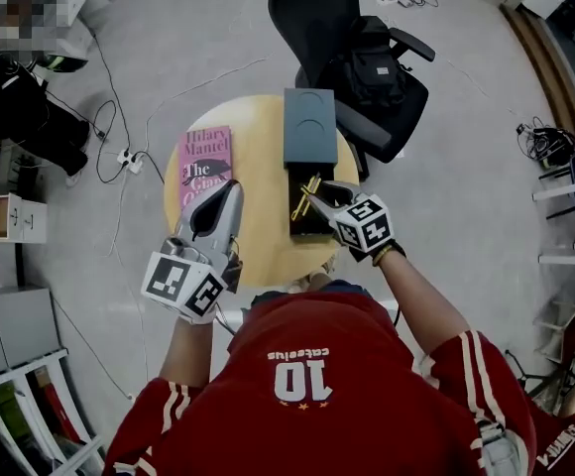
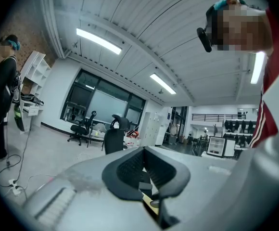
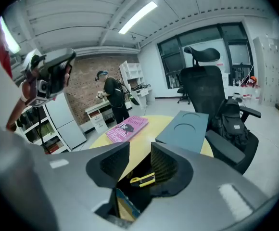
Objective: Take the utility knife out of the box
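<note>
Right tongs [image 3: 139, 163] wide open over open box [image 1: 302, 228]; yellow utility knife [image 3: 142, 179] lies between jaws, not gripped. Left tongs [image 1: 226, 196] closed, empty, above table [image 1: 263, 241] near left, beside pink book [image 1: 205, 167]

- Table [image 1: 258, 157]: pale yellow top.
- Book [image 1: 204, 163], on the table's left side: pink cover, black and white lettering.
- Box lid [image 1: 309, 125], at the table's far edge: slate grey-blue.
- Utility knife [image 3: 142, 179], in the dark box [image 1: 300, 224] on the table: yellow and black.
- Left gripper [image 1: 230, 188] and right gripper [image 1: 312, 198], above the table: grey shells, white cubes with black square markers.
</note>
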Demonstrator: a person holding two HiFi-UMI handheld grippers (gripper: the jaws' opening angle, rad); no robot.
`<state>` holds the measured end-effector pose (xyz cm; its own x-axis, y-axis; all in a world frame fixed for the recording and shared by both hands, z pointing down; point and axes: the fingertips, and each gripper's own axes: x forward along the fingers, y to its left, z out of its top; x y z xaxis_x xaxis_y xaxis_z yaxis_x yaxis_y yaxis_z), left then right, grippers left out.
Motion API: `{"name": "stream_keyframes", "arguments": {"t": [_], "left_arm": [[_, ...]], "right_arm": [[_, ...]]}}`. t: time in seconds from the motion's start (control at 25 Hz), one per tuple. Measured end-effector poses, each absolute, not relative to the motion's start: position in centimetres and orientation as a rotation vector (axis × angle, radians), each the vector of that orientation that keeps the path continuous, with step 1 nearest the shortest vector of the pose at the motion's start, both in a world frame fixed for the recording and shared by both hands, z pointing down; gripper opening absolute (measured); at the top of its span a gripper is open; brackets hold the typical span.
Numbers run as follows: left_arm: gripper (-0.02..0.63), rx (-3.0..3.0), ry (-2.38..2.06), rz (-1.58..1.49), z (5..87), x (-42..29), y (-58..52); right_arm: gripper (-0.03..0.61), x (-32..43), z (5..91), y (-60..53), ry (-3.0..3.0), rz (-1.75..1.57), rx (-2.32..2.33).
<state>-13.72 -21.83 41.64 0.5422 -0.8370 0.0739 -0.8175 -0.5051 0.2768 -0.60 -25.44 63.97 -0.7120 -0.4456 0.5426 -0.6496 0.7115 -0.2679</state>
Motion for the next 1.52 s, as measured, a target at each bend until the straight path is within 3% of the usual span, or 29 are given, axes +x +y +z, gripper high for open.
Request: {"name": "stream_keyframes", "arguments": {"t": [0.56,1.08,1.52], "left_arm": [[0.003,2.432,-1.387,-0.009,44.3,-13.0,-23.5],[0.003,2.394,-1.359,0.001,46.1,-12.5,-23.6],[0.003,2.402,-1.361,0.001,46.6,-13.9,-22.9]], "right_arm": [[0.141,-2.3,76.9,-27.9,-2.181,0.567,0.662],[0.14,-3.0,79.9,-27.9,-1.997,0.518,0.591],[0.088,-2.8,80.2,-27.7,-1.96,0.474,0.532]]}}
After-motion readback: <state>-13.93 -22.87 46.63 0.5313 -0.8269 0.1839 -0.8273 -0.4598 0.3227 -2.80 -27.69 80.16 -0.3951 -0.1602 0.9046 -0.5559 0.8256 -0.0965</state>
